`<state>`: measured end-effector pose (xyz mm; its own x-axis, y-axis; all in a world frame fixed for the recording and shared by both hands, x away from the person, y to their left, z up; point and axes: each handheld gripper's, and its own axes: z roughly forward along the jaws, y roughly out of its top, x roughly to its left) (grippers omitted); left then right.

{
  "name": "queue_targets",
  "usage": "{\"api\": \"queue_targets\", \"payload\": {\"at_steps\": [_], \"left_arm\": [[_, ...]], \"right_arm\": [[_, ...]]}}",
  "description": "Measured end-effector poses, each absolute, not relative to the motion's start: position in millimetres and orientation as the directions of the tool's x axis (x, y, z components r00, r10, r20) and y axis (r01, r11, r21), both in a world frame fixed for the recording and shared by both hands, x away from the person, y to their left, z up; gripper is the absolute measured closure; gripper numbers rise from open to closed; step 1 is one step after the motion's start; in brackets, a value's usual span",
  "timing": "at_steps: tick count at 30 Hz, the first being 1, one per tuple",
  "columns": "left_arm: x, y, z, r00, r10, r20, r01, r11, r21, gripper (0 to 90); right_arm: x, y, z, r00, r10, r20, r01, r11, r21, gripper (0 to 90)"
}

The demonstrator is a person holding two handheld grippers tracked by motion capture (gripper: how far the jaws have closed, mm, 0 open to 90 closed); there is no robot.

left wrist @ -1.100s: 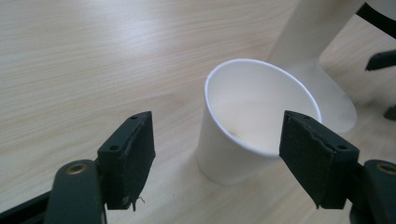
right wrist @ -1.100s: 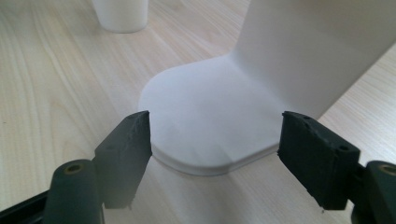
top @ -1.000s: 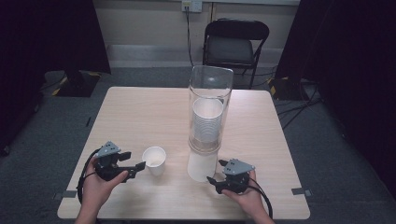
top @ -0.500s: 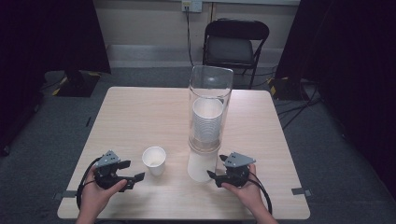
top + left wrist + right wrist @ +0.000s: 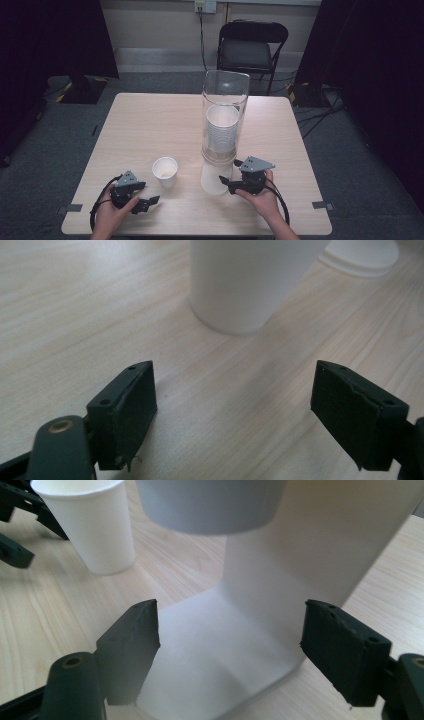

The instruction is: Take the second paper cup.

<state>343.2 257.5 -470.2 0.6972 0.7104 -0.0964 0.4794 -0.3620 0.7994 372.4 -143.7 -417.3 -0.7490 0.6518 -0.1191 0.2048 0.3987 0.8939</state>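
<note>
Paper cup [image 5: 165, 171] | light, thin-walled, easily crushed | upright just ahead of left claw [image 5: 146, 204], spread, nothing held | sidewall to be gripped gently.

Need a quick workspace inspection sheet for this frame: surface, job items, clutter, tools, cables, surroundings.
Surface: light wood table, bare apart from the job's things.
Job's things: clear cup dispenser upright on a white base, a stack of white cups inside; one paper cup upright on the table, apart from the dispenser.
Clutter: nothing seen.
Tools: left tool low at the near edge, jaws open, nothing between them, cup ahead. Right tool at the white base, jaws either side of it, just been opening, not pressing.
Cables: one loops from each tool; more lie on the floor at right.
Surroundings: folding chair behind the table, wall socket, dark curtains, grey carpet.
</note>
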Motion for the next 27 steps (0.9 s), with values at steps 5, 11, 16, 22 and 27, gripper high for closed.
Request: {"api": "queue_targets", "payload": {"at_steps": [5, 11, 16, 22, 27], "left_arm": [[341.9, 258.1, -473.9, 0.707, 0.705, -0.063, 0.441, -0.37, 0.818, 17.7], [338.5, 252.0, -474.3, 0.711, 0.703, 0.01, 0.412, -0.428, 0.804, 17.5], [336.8, 248.1, -474.9, 0.718, 0.694, 0.055, 0.393, -0.469, 0.791, 15.4], [336.6, 247.9, -474.9, 0.718, 0.694, 0.054, 0.394, -0.468, 0.791, 15.3], [336.7, 248.0, -474.9, 0.718, 0.694, 0.054, 0.394, -0.469, 0.791, 15.3]], "right_arm": [[373.8, -137.4, -413.2, -0.755, 0.644, -0.122, 0.193, 0.396, 0.898, 22.5], [375.5, -131.1, -401.9, -0.759, 0.643, -0.106, 0.18, 0.364, 0.914, 22.4], [380.2, -128.8, -389.7, -0.755, 0.649, -0.093, 0.155, 0.315, 0.937, 22.3], [384.3, -121.7, -386.3, -0.765, 0.641, -0.063, 0.152, 0.275, 0.949, 24.0], [383.8, -119.0, -388.3, -0.775, 0.628, -0.065, 0.132, 0.262, 0.956, 34.0]]}}
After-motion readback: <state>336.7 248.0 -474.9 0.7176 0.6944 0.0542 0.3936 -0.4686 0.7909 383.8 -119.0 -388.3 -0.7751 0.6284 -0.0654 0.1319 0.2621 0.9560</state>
